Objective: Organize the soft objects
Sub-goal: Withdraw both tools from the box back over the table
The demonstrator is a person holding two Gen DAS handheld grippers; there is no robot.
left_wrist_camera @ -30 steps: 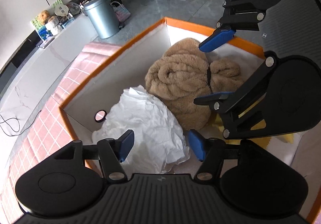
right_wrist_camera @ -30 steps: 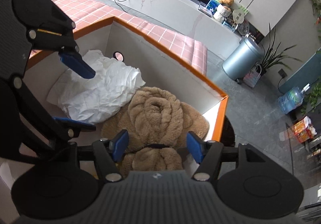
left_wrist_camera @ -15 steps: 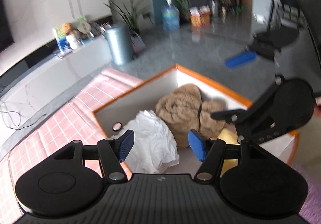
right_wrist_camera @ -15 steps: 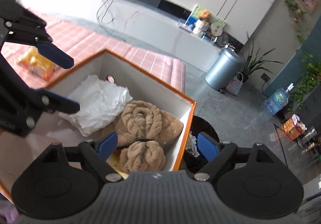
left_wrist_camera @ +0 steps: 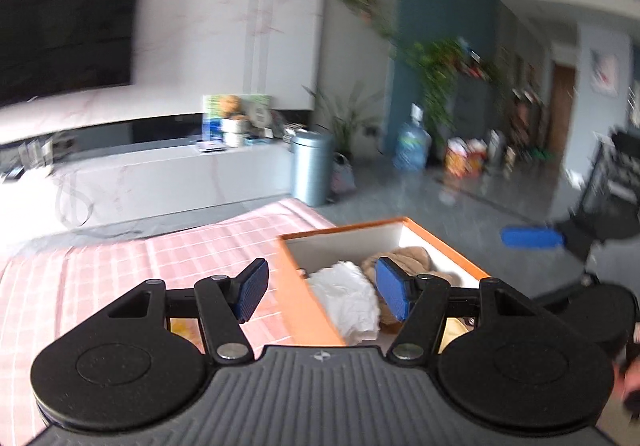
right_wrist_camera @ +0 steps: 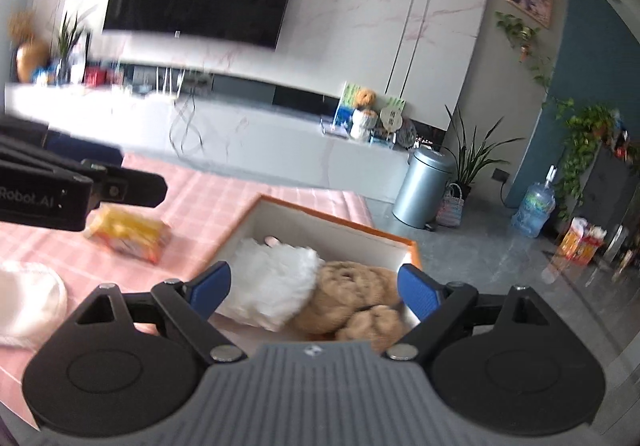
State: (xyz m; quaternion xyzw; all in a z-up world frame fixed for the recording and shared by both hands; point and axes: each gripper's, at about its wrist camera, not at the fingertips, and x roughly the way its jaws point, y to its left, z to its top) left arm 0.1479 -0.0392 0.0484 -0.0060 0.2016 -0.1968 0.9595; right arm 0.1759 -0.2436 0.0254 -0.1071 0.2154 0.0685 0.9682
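An orange-rimmed white box (right_wrist_camera: 340,221) sits on the pink checked table and holds a crumpled white soft item (right_wrist_camera: 276,288) and a brown plush towel roll (right_wrist_camera: 352,296). The box (left_wrist_camera: 444,244), white item (left_wrist_camera: 346,296) and brown roll (left_wrist_camera: 404,260) also show in the left wrist view. My left gripper (left_wrist_camera: 322,294) is open and empty, raised above the box's near left edge. My right gripper (right_wrist_camera: 314,288) is open and empty, raised above the box. One of its blue fingertips (left_wrist_camera: 530,237) shows at the right of the left wrist view.
A yellow-orange snack packet (right_wrist_camera: 130,234) lies on the pink table (right_wrist_camera: 200,202) left of the box. A white soft item (right_wrist_camera: 30,298) lies at the table's near left. The left gripper's body (right_wrist_camera: 72,194) crosses the left side. A metal bin (right_wrist_camera: 426,188) stands on the floor.
Both grippers have lifted up and back out of the box, empty. The views now tilt up toward the room and TV wall. The soft items stay in the box.
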